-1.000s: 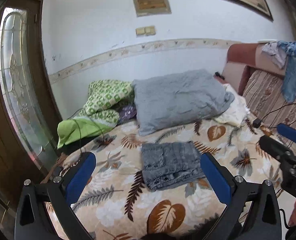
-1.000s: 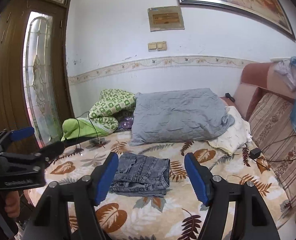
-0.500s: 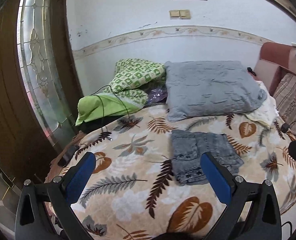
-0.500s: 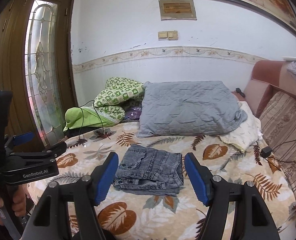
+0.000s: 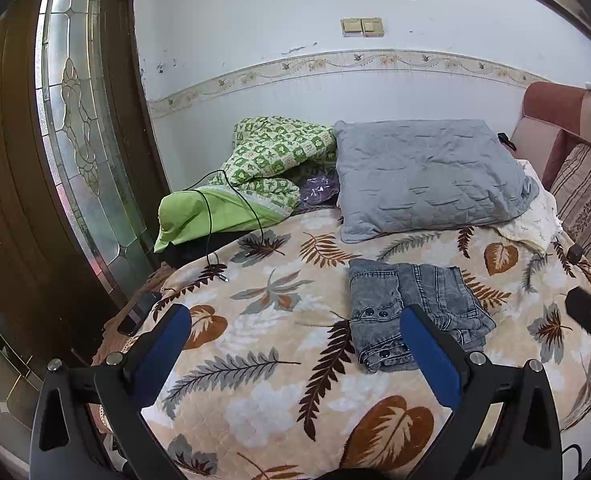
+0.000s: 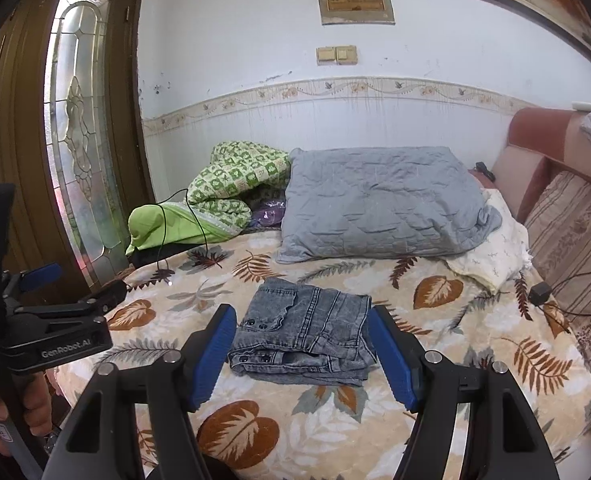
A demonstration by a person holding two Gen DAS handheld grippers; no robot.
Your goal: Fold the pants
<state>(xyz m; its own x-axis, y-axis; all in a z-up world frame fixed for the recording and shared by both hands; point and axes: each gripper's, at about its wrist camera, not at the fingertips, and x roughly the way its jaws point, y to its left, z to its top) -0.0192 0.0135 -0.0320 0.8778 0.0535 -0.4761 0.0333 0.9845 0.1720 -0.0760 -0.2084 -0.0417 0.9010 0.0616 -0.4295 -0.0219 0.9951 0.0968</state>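
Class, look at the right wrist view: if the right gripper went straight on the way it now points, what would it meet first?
Most likely the folded grey jeans, which lie on the leaf-patterned blanket straight ahead of the open right gripper. Depth is hard to judge, so how soon is unclear.

We look from a camera on each hand-held gripper, tipped a little down across the bed (image 5: 279, 360) toward the far wall. The left view sits more to the left. Both show the folded pants (image 6: 307, 336) and grey pillow (image 6: 379, 208).
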